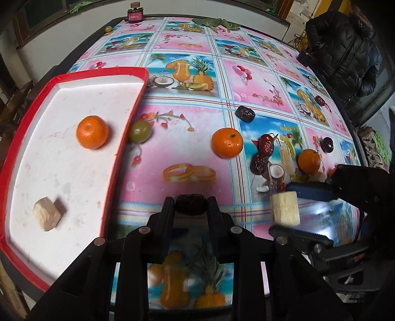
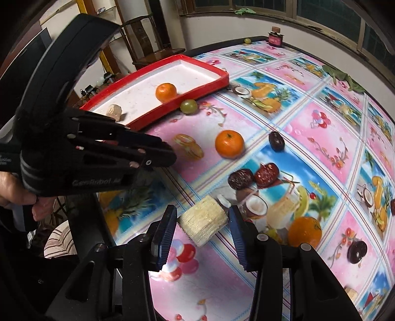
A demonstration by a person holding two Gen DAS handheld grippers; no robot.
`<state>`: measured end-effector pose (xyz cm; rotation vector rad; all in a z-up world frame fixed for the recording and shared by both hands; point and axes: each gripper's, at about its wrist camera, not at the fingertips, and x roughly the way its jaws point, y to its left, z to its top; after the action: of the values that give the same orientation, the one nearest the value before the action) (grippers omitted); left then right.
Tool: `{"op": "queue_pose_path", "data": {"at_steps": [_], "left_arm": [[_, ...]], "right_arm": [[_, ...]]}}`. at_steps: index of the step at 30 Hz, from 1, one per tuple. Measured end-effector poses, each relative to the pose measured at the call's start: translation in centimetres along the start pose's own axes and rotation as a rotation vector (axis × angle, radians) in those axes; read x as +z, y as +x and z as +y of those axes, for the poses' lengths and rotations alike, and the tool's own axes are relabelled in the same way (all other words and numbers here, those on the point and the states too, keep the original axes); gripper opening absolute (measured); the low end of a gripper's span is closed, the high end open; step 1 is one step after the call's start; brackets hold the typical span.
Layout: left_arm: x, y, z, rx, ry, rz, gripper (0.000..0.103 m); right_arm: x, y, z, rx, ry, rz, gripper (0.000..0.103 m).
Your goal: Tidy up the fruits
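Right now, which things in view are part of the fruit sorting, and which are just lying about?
For the job: red tray; orange in tray; loose orange; green fruit; dark date in left gripper; pale cane chunk at right gripper.

Lying about: red jar; black jacket.

Your left fingers point(image 1: 170, 212) hid both ends of the date point(image 1: 190, 204); the tray's point(image 1: 103, 71) near corner was cut off.

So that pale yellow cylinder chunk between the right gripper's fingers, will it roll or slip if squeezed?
The pale cylinder chunk lies on its curved side, so a nudge could roll it. Its rough, fibrous-looking surface should grip the ribbed pads fairly well. It looks light, probably easy to lift.
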<state>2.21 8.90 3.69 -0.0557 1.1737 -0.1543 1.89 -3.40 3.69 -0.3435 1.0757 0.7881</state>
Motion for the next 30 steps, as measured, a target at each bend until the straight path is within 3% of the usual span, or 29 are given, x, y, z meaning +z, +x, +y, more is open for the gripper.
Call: {"op": "queue_pose_path", "data": {"at_steps": [18, 30], "left_arm": [[-1.5, -3.0, 2.0, 0.057, -0.010, -0.030, 0.024], [-2.3, -4.9, 5.4, 0.110, -0.067, -0.056, 0.024]], "right_arm": [[2.5, -0.1, 2.9, 0.039, -0.063, -0.032, 0.044], [4.2, -0.4, 4.3, 0.051, -0.101, -0.056, 0.044]]}}
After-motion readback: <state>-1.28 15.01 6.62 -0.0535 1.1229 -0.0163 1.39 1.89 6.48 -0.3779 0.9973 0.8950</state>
